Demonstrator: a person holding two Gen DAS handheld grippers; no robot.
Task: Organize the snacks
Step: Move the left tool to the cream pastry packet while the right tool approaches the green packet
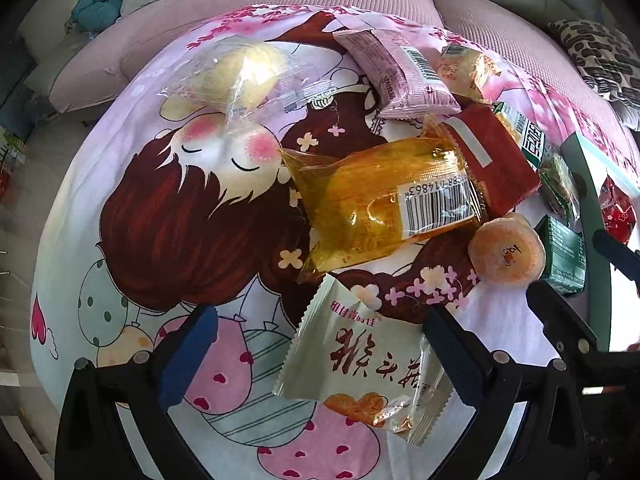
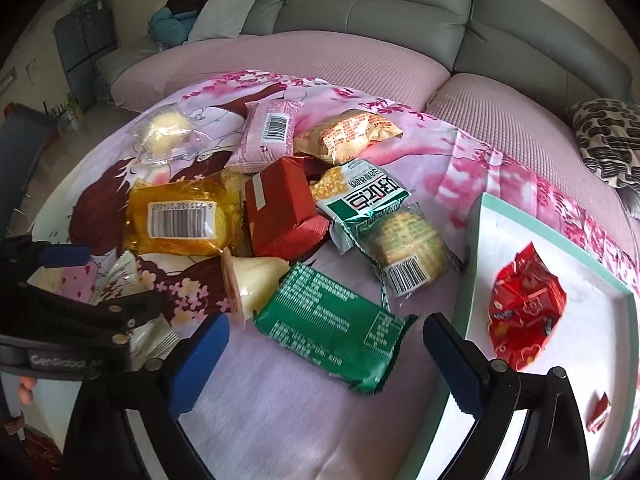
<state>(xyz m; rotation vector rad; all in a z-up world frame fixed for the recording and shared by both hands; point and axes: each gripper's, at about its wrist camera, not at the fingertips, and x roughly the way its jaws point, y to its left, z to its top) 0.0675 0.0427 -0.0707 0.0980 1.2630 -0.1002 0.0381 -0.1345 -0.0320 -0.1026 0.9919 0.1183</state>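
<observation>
Blue-padded left tongs (image 1: 320, 356) stand released at the bottom of the left wrist frame, jaws spread to either side of a cream sachet with red characters (image 1: 360, 368); contact with the pads cannot be confirmed. Right tongs (image 2: 326, 354) are likewise released at the bottom of the right wrist frame, jaws wide apart, with a green foil packet (image 2: 334, 330) lying between and just beyond the tips, not gripped.

Snacks rest on a pink cartoon-print cloth (image 2: 280, 412). At lower right of the right wrist frame sits a white tray with a mint-green rim (image 2: 470, 264), containing a red crinkled wrapper (image 2: 526, 308) and a small red candy (image 2: 599, 411).

Toward frame centre, a round orange-capped jelly cup (image 2: 250, 284) lies on its side touching the green packet. Beyond it, an amber transparent pack with barcode (image 2: 180, 218) adjoins a red foil brick-shaped packet (image 2: 276, 208). A green-and-white packet (image 2: 362, 196) overlaps a clear-wrapped round biscuit (image 2: 408, 252).

Farther up lie a pink barcode packet (image 2: 268, 132), a yellow-orange bag (image 2: 348, 136) and a clear-wrapped pale cake (image 2: 164, 132). A grey sofa (image 2: 380, 4) fills the top of the frame.
</observation>
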